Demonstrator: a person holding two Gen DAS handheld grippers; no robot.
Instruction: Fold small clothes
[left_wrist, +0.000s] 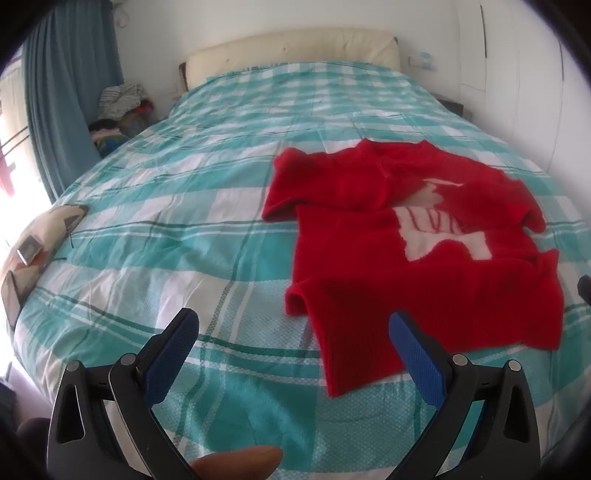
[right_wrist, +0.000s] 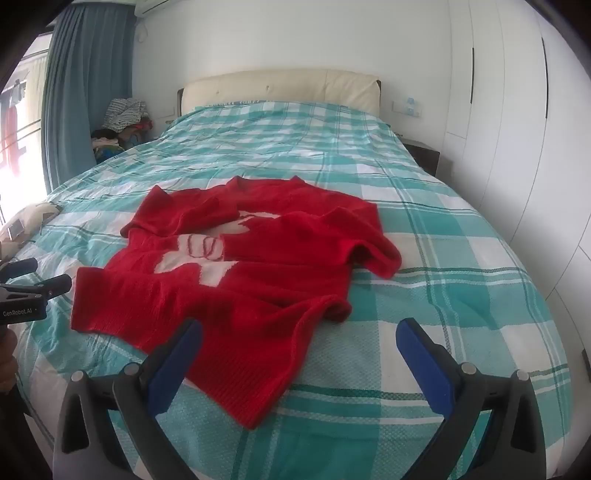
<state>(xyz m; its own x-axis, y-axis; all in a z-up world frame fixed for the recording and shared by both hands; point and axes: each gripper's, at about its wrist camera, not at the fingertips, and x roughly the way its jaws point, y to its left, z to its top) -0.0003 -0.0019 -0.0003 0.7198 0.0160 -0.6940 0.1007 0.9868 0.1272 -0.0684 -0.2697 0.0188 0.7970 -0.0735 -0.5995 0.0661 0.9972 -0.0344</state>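
Left wrist view: red sweater (left_wrist: 424, 266) right hem behind blue jaws, design partly covered

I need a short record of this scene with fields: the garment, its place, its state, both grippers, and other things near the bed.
garment: red sweater with a white pattern on the front
place: on the checked bedspread
state: spread out, not folded, sleeves lying across the body
left gripper: open, above the bedspread, holds nothing
right gripper: open, above the sweater's hem, holds nothing
other: blue curtain, pile of clothes beside the bed
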